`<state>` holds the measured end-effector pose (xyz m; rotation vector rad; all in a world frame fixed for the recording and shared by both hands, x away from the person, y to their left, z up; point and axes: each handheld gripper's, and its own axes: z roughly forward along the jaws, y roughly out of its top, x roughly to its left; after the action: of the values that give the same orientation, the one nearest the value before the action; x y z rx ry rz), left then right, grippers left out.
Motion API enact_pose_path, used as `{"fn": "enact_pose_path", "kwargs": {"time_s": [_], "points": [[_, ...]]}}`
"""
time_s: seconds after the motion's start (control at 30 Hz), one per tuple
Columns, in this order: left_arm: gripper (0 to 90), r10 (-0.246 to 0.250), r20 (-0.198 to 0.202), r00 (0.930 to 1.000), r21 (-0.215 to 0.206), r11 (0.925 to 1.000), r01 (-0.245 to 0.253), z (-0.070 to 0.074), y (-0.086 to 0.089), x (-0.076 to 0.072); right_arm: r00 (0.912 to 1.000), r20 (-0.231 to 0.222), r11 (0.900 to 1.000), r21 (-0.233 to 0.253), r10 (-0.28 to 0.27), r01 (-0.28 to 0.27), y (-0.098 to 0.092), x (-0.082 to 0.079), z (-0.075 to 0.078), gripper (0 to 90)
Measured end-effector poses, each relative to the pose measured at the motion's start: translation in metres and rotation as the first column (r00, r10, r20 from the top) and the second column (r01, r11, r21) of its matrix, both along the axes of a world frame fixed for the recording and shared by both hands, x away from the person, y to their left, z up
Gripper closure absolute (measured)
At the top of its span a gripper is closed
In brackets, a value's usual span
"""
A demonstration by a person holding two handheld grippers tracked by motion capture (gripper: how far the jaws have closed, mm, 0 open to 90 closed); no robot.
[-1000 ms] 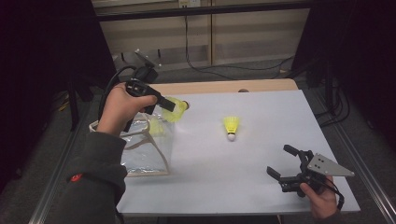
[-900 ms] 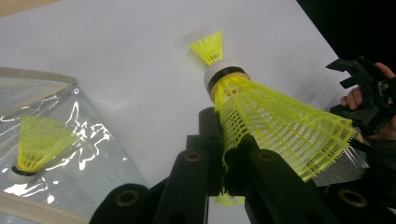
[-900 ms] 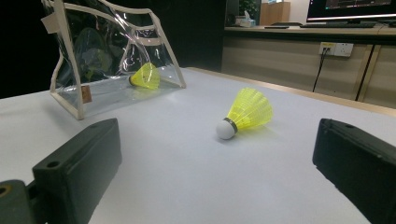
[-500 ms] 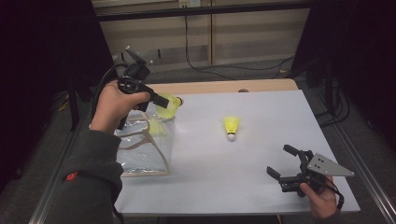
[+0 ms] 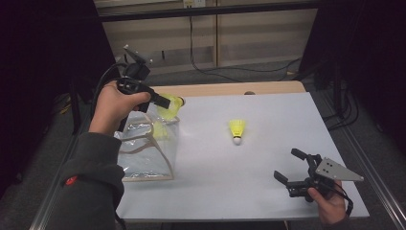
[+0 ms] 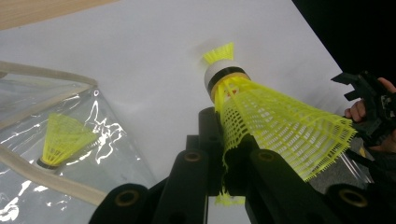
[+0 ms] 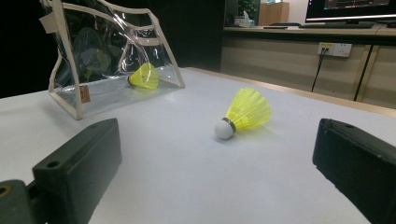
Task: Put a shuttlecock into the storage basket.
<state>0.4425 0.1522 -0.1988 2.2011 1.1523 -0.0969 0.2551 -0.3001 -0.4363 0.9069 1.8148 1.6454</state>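
- Nearest the camera in the high view, the right claw (image 5: 291,166) hovers low over the white tabletop (image 5: 268,191) at its front right corner, jaws spread wide and holding nothing.
- Midway across, a loose yellow shuttlecock (image 5: 236,130) lies on its side on the bare tabletop, white cork tip toward the person, well apart from both claws; the right gripper view shows it lying between that claw's open jaws but farther off.
- At the left edge, a clear pouch (image 5: 143,153) with beige trim stands open, one shuttlecock in the pouch (image 7: 144,76) already resting at its bottom.
- Above the pouch's far rim, the left claw (image 6: 223,156) is pinched on the mesh skirt of a held shuttlecock (image 6: 275,116), gripping close beside the banded cork.
- Judging by its build, the shuttlecock is featherlight, its plastic skirt springy and easily crushed, its rounded cork hard and prone to roll.
- A hold at the skirt's narrow neck by the cork, as the left claw shows, looks the surest; squeezing the flared end would likely deform it.
- The pouch film looks thin, soft and slippery, likely to sag when nudged.
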Motion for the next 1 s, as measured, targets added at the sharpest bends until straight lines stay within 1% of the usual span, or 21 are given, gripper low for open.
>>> {"fn": "enact_pose_path", "kwargs": {"time_s": [0.07,0.13,0.27,0.33,0.4,0.43,0.53,0.73,0.87,1.0], "points": [[88.5,0.002,0.004,1.0,0.001,1.0,-0.002,0.0,0.001,0.0,1.0,0.0,1.0,-0.002,0.001,-0.001,-0.001,0.0,0.0,1.0],[88.5,0.002,0.0,1.0,0.002,1.0,-0.002,0.001,0.002,0.0,1.0,-0.002,1.0,0.0,-0.001,0.001,-0.001,0.0,0.0,1.0],[88.5,0.005,0.008,1.0,0.0,1.0,-0.005,0.003,0.005,-0.001,1.0,-0.002,1.0,-0.002,0.003,-0.003,0.0,0.0,0.0,1.0],[88.5,0.007,0.002,1.0,0.0,1.0,-0.007,0.003,0.006,-0.001,1.0,-0.003,1.0,-0.001,0.004,-0.004,0.0,0.0,0.0,1.0],[88.5,0.008,0.007,0.9999,0.006,0.9999,-0.008,0.004,0.008,-0.001,1.0,-0.002,1.0,-0.002,0.004,-0.004,0.0,0.0,0.0,1.0],[88.5,0.016,0.004,0.9999,0.005,0.9999,-0.016,0.004,0.008,-0.001,1.0,-0.002,1.0,-0.001,0.004,-0.004,0.0,0.0,0.0,1.0],[88.5,0.018,0.005,0.9998,0.013,0.9997,-0.018,0.004,0.011,-0.001,1.0,-0.005,1.0,-0.001,0.005,-0.005,0.0,0.0,0.0,1.0],[88.5,0.028,0.005,0.9996,0.012,0.9995,-0.028,0.006,0.017,-0.002,1.0,-0.002,1.0,0.001,0.003,-0.003,0.0,0.0,0.0,1.0],[88.5,0.046,0.011,0.9989,0.008,0.9989,-0.046,0.007,0.02,-0.002,1.0,-0.002,1.0,0.001,0.004,-0.004,0.0,0.0,0.0,1.0],[88.5,0.047,0.011,0.9988,0.012,0.9988,-0.047,0.008,0.024,-0.002,1.0,-0.004,1.0,0.0,0.005,-0.005,0.001,-0.001,0.0,1.0]]}}
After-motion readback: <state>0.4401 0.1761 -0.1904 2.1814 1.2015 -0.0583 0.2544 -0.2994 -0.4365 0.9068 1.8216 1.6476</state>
